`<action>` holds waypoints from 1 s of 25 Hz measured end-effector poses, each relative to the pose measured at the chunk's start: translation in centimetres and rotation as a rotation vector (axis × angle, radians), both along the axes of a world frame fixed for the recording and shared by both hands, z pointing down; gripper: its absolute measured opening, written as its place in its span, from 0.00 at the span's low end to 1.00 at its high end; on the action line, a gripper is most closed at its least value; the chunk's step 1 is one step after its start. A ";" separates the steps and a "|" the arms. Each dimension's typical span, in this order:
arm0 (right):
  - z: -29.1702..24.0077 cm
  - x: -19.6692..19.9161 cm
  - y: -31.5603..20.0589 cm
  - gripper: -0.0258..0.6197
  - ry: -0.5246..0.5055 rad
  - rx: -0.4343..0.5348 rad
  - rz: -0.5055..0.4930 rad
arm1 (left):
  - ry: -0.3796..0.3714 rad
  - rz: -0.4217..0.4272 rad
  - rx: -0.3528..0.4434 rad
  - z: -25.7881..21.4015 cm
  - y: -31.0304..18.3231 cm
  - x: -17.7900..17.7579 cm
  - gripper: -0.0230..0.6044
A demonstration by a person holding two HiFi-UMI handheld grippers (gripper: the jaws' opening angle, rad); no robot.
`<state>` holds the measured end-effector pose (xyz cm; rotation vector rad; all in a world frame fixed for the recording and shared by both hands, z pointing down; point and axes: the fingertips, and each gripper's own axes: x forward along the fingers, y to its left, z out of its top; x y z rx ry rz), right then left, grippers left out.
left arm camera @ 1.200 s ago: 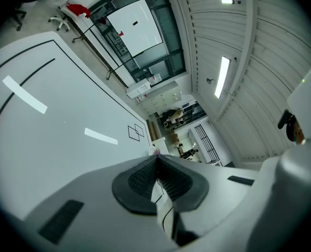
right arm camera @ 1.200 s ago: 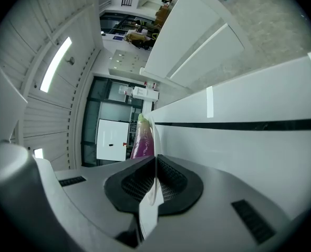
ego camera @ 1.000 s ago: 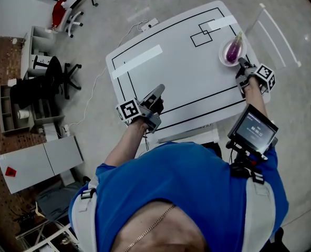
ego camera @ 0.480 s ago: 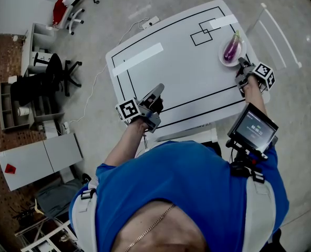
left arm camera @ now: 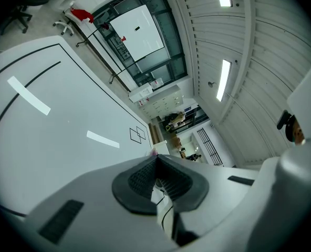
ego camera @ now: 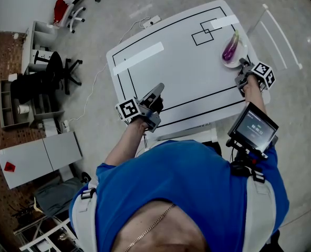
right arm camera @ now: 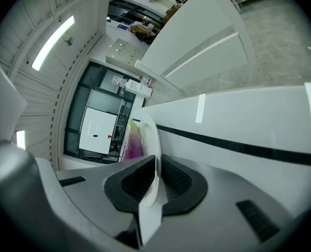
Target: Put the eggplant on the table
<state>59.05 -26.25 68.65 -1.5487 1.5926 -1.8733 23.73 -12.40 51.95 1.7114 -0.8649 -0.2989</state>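
Note:
A purple eggplant lies on a small white plate at the white table's right edge, its stem end reaching over the plate's far rim. My right gripper is shut on the plate's near rim. In the right gripper view the plate stands edge-on between the pads, tilted up, with the eggplant behind it. My left gripper rests over the table's front left part, shut with nothing in it; its pads meet in the left gripper view.
Black lines and two white tape strips mark the tabletop. A white frame stands right of the table. An office chair and shelves are at the left. A small screen hangs by my right arm.
The plate has been tipped up at its near rim, and the eggplant has slid a little towards the plate's far edge. The left gripper has stayed put.

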 end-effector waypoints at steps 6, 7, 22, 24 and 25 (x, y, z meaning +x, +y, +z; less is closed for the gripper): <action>0.4 0.2 0.0 0.07 0.023 -0.002 -0.007 | 0.021 -0.006 -0.003 0.1 0.1 0.2 0.05; 0.4 0.2 0.0 0.08 0.031 -0.004 -0.010 | 0.020 -0.004 0.000 0.1 0.0 0.2 0.05; 0.2 1.4 -0.1 0.15 0.148 -0.016 -0.037 | 0.024 -0.004 0.004 0.4 -0.4 0.3 0.05; 0.1 1.5 -0.1 0.15 0.152 -0.011 -0.034 | 0.016 0.004 0.009 0.6 -0.5 0.3 0.05; 0.0 1.6 -0.1 0.15 0.154 -0.007 -0.033 | 0.024 0.006 0.009 0.7 -0.6 0.4 0.05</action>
